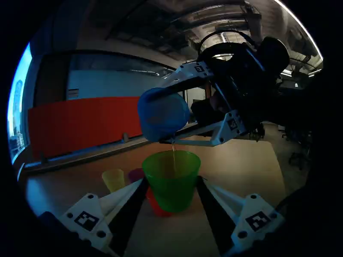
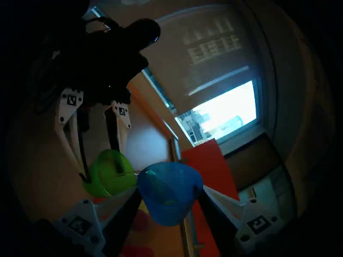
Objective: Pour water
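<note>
Pouring water [image 1: 173,156] thinly: my right gripper [image 2: 169,190] is clamping the tilted blue cup [image 2: 169,199] just above the green cup [image 1: 171,188] my left gripper [image 1: 171,182] is squeezing. Any sideways drift and I'm probably spilling.

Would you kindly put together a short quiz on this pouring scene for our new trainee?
1. Which colour is the cup held in the left gripper? A) yellow B) green C) purple
2. True or false: the blue cup in the right gripper is held upright.
3. Fill in: a thin stream runs from the blue cup down into the ______.

Key:
1. B, it is the green cup, gripped between the jaws.
2. False, it is tipped well over, its mouth facing down.
3. green cup
</note>
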A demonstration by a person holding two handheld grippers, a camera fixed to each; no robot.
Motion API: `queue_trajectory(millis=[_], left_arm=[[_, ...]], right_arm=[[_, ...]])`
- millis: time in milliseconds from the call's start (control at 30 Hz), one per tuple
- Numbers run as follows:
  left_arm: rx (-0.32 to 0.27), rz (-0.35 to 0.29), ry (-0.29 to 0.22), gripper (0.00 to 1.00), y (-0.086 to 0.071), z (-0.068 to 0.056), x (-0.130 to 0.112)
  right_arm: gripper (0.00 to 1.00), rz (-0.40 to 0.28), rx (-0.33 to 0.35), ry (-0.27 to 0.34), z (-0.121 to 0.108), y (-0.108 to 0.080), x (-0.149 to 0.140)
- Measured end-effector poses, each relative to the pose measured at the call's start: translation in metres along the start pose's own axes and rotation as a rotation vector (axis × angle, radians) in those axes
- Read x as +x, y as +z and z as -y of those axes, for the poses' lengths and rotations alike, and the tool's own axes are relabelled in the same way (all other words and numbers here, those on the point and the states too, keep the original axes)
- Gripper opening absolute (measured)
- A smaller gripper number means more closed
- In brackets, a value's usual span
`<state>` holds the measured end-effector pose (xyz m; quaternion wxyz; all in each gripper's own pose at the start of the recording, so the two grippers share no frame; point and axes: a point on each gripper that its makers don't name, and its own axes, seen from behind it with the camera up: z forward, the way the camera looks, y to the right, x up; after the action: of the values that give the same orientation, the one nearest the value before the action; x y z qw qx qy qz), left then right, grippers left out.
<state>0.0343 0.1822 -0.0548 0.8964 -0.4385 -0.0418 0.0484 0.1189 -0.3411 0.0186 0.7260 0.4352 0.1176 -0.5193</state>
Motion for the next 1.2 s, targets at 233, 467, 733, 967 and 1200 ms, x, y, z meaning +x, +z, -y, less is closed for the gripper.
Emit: queue_trajectory(millis=[233,467,733,967,1200], left_arm=[[-0.001,-0.001,0.0,0.81,-0.0002,-0.0008,-0.0006],[-0.001,-0.001,0.0,0.81,0.0,-0.0007,-0.0003],[-0.001,-0.002,0.001,0.81,-0.0007,-0.0001,-0.0007],[-0.001,-0.002,0.001,0.81,-0.001,-0.0003,-0.0009],[-0.003,-0.005,0.001,0.81,-0.0012,-0.0011,-0.0003]], right_arm=[[0.89,0.001,0.001,-0.007,0.0004,0.0012,0.0008],[0.89,0.001,0.002,-0.016,0.0008,0.0025,0.0014],[0.89,0.002,0.004,-0.027,0.0005,0.0034,0.0013],[0.89,0.003,0.003,-0.037,0.0001,0.0032,0.0012],[0.89,0.004,0.001,-0.045,-0.0009,0.0039,0.0013]])
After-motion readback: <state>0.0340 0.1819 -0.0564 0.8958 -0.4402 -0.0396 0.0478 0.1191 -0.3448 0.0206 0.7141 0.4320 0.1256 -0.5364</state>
